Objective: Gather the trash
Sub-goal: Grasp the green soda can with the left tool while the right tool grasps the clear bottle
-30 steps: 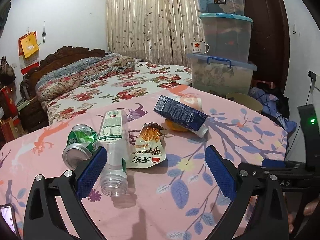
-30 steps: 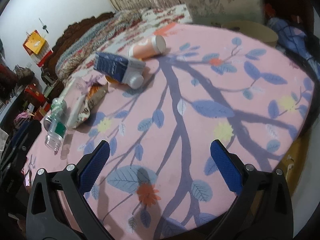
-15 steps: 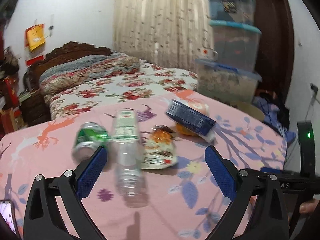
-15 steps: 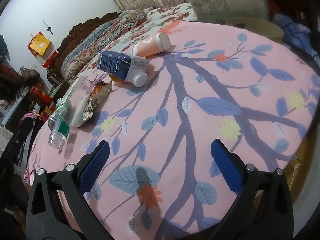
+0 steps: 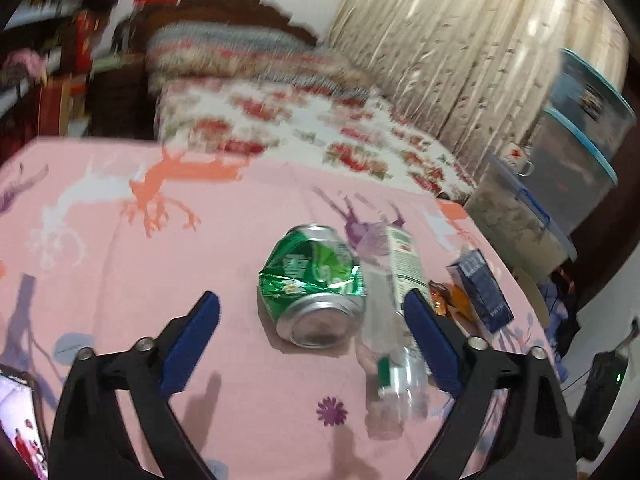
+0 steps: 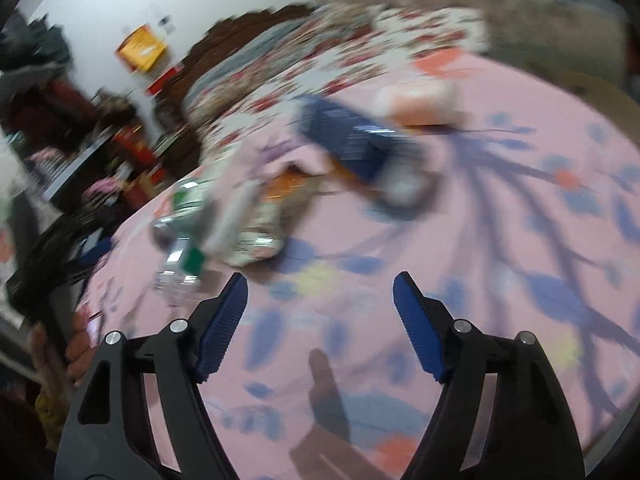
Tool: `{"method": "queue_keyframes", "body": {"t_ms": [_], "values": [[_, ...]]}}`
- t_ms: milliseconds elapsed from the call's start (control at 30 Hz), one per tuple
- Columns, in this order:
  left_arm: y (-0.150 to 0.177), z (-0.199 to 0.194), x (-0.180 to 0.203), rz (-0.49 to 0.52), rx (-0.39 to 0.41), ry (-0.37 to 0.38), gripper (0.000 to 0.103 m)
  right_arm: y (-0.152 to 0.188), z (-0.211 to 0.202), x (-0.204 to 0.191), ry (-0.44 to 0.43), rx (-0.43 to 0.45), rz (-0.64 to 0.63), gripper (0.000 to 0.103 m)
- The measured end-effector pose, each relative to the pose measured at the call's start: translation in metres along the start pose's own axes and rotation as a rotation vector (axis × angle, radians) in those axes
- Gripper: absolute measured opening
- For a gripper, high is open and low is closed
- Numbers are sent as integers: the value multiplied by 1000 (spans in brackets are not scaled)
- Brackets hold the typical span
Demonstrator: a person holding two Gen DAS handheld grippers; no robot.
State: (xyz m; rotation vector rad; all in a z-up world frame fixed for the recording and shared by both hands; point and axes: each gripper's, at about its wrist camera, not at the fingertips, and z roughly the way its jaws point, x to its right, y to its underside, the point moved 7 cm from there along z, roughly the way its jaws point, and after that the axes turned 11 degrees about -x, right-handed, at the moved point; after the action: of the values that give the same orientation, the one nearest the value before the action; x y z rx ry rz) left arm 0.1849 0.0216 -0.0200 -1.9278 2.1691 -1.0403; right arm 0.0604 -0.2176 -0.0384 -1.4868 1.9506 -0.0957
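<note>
A crushed green can (image 5: 314, 286) lies on the pink tablecloth (image 5: 120, 264), just ahead of my left gripper (image 5: 314, 330) and between its fingertips' lines; the jaws are closing and touch nothing. Right of the can lies a clear plastic bottle (image 5: 394, 320), partly behind the right finger. Beyond it are an orange snack wrapper (image 5: 450, 302) and a dark blue carton (image 5: 482, 292). In the blurred right wrist view my right gripper (image 6: 320, 308) hangs over bare cloth, its jaws closing on nothing. The bottle (image 6: 188, 256), a snack bag (image 6: 260, 232), the blue carton (image 6: 352, 140) and a pink cup (image 6: 416, 100) lie beyond it.
A bed with a floral cover (image 5: 304, 128) stands behind the table. Stacked plastic storage boxes (image 5: 560, 168) rise at the right by a curtain (image 5: 460, 48). A phone screen (image 5: 20, 424) shows at the lower left. A person's hand (image 6: 82, 344) holds the other gripper's handle.
The left gripper swung left and rolled, bringing the green can to the centre of its view. The right gripper moved closer to the trash. Both pairs of jaws have narrowed.
</note>
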Motion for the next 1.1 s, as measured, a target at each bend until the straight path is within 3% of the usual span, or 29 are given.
{"method": "queue_keyframes", "body": {"t_ms": [67, 133, 267, 467, 567, 633, 700, 733, 800, 833, 867, 1100], "values": [[-7, 16, -4, -31, -55, 38, 85, -10, 14, -25, -43, -26, -43, 78], [-13, 36, -10, -59, -110, 37, 86, -23, 32, -54, -64, -50, -100, 90], [-8, 66, -28, -164, -204, 111, 85, -33, 71, -91, -76, -114, -147, 91], [3, 69, -18, -159, -211, 175, 84, -38, 104, -97, -35, -152, -148, 89], [10, 69, -9, -140, -212, 184, 80, -35, 103, -96, -43, -158, -164, 70], [16, 68, -5, -154, -219, 224, 78, -30, 103, -95, -51, -175, -184, 50], [20, 69, -1, -173, -234, 277, 72, -26, 100, -92, -51, -176, -189, 48], [21, 70, 0, -176, -239, 288, 63, -25, 99, -92, -46, -173, -194, 48], [27, 71, -1, -175, -241, 261, 40, -23, 96, -90, -33, -163, -203, 48], [31, 72, -2, -170, -243, 244, 22, -21, 93, -89, -33, -162, -206, 47], [34, 72, -2, -175, -251, 257, 14, -19, 92, -89, -38, -165, -213, 47], [56, 50, -9, -169, -230, 242, 12, 5, 67, -84, -35, -174, -285, 47]]}}
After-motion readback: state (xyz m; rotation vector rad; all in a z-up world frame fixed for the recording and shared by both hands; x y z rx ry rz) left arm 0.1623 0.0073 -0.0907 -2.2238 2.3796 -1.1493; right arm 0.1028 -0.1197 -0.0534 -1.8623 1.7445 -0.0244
